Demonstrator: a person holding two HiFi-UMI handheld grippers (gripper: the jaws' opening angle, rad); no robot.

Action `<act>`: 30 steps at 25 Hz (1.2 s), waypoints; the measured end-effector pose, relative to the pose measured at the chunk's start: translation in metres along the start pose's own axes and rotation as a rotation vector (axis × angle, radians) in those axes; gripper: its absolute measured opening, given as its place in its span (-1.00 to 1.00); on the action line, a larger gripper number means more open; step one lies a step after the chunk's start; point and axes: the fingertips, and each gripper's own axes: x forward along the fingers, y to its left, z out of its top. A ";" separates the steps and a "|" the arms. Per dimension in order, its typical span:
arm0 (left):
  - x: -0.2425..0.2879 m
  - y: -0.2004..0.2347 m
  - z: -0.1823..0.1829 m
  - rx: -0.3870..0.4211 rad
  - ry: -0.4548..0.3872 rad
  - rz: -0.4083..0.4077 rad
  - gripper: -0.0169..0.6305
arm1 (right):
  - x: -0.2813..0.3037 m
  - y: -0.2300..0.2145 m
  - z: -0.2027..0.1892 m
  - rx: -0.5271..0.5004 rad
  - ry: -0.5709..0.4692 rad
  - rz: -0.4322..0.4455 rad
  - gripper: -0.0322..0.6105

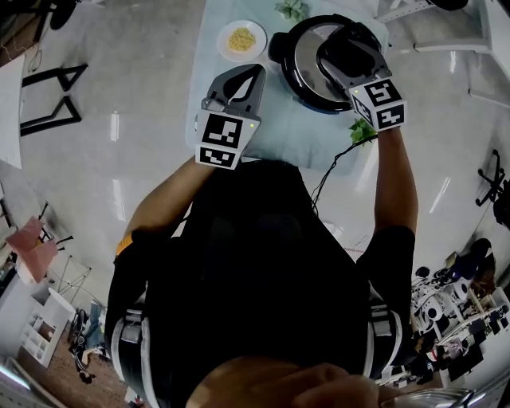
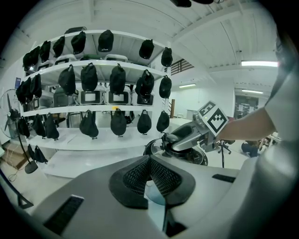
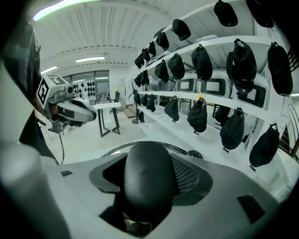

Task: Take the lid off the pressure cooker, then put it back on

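Observation:
The black pressure cooker (image 1: 291, 68) stands at the far side of a pale blue table (image 1: 279, 131), and its shiny lid (image 1: 307, 56) appears to sit on the pot. My right gripper (image 1: 339, 49) reaches over the lid, shut on the lid's black handle (image 3: 149, 172), which fills the space between the jaws; the lid's rim (image 3: 114, 150) shows behind it. My left gripper (image 1: 255, 76) hovers over the table left of the cooker, shut with nothing in it. In the left gripper view its pads (image 2: 161, 177) meet at the tips, and the cooker (image 2: 201, 156) lies ahead to the right.
A white plate of yellow food (image 1: 241, 39) sits left of the cooker. Green sprigs lie at the table's right edge (image 1: 362, 131) and far edge (image 1: 292, 9). A black cable (image 1: 331, 167) hangs off the near edge. Shelves with black caps (image 2: 88, 77) stand behind.

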 end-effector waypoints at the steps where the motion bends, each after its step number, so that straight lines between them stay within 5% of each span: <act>1: 0.001 0.000 0.001 0.001 0.000 -0.004 -0.91 | 0.000 0.000 0.001 0.001 0.001 -0.002 0.00; 30: 0.010 -0.015 0.005 0.015 -0.013 -0.080 -0.91 | -0.004 0.001 -0.002 0.101 -0.023 -0.187 0.02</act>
